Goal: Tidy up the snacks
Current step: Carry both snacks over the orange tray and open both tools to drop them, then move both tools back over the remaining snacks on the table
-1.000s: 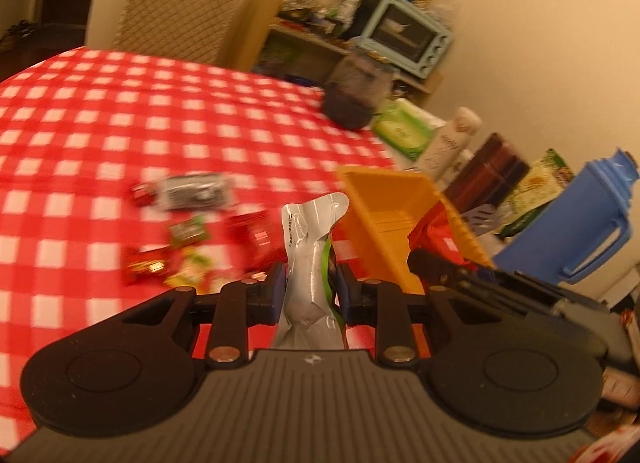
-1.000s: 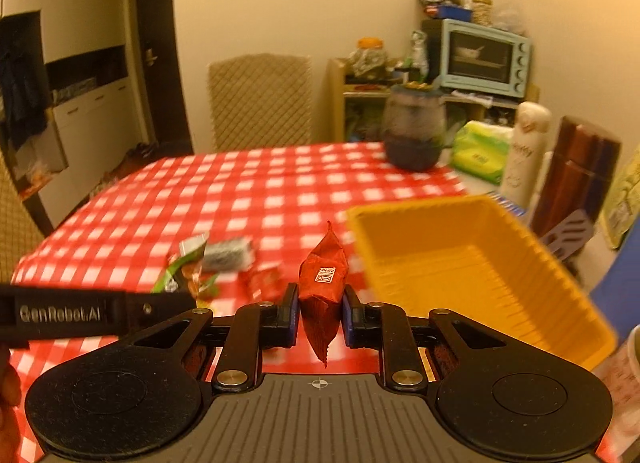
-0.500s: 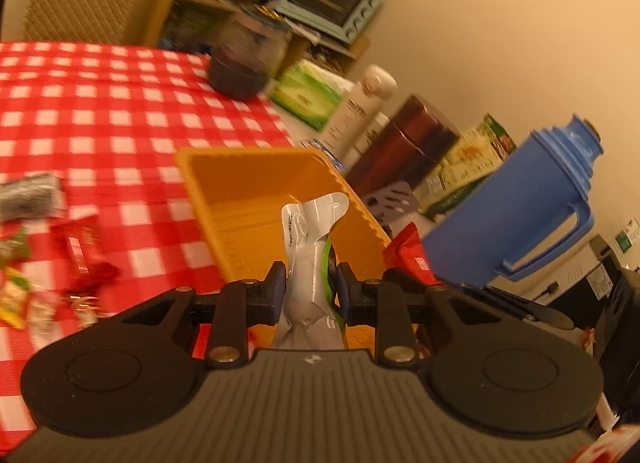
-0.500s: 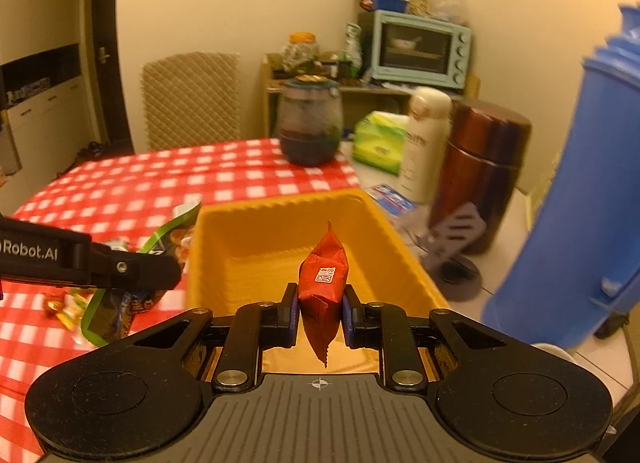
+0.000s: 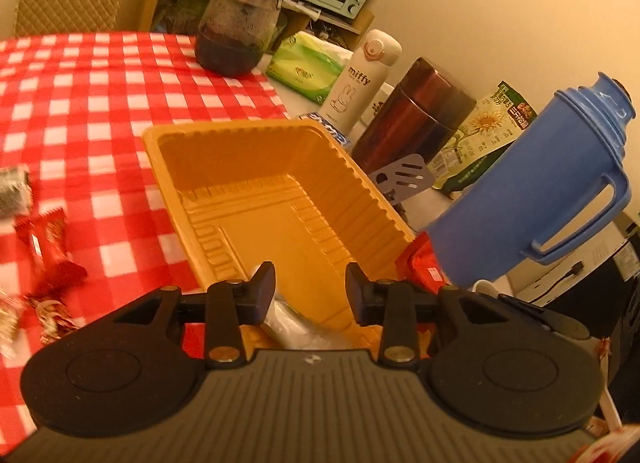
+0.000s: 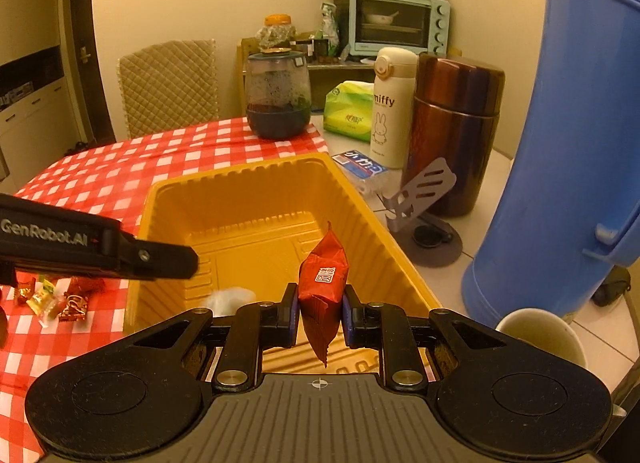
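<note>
The red packet [image 6: 322,291] is hanging over the yellow tray [image 6: 256,173], pinched in my right tongs [image 6: 320,315]. My left tongs [image 5: 310,291] are standing spread above a silver packet [image 5: 288,323] lying in the tray. I should be lowering before letting go, clear of the table [image 5: 80,103] side.

tray [image 5: 372,191]: ribbed matt plastic; snack packet [image 6: 323,283]: glossy foil; tablecloth [image 5: 100,103]: checked cloth
</note>
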